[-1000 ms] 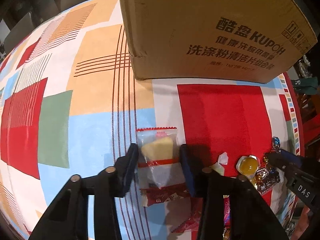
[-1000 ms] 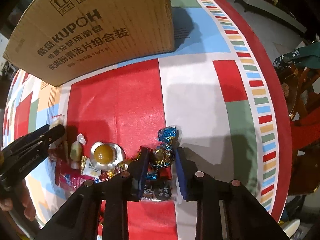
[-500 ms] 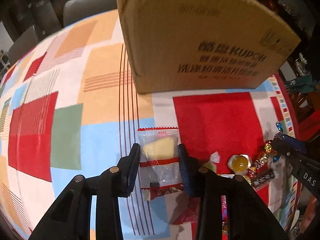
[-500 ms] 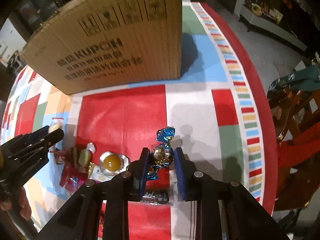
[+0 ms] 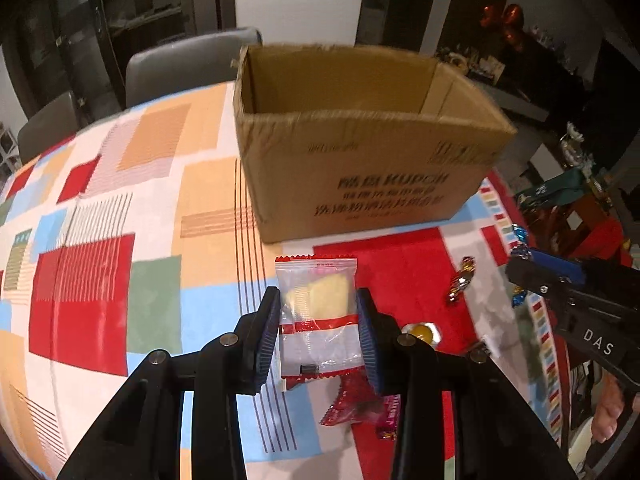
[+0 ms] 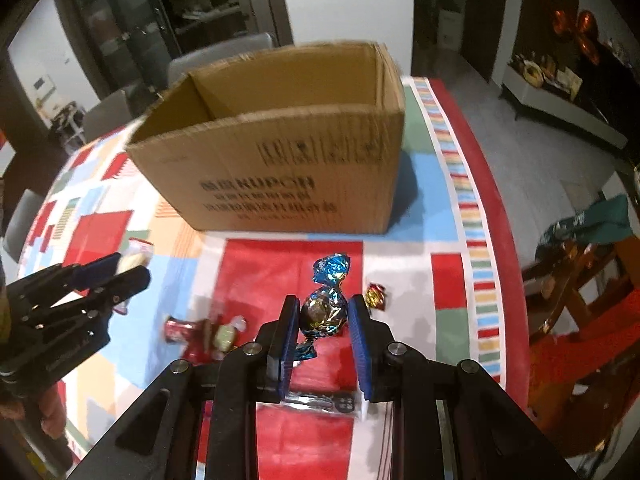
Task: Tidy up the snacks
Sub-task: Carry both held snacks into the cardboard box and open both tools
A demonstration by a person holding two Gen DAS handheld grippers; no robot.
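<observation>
My left gripper (image 5: 316,334) clamps a clear packet (image 5: 317,312) with a yellow cake inside, and my right gripper (image 6: 324,334) pinches a blue foil candy (image 6: 324,308), both raised above the tabletop (image 5: 120,264). Beyond them stands the open box (image 5: 360,176); only bare cardboard walls show inside. More sweets (image 6: 208,332) lie on the near cloth.

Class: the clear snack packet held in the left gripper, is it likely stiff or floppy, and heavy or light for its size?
Probably floppy: the clear snack packet is thin film, creased where the left gripper pinches it. Likely light for its size: one pale piece fills only the upper part, the rest looks like air. The glossy film may be slippery, so it could slide on the way to the cardboard box.
</observation>
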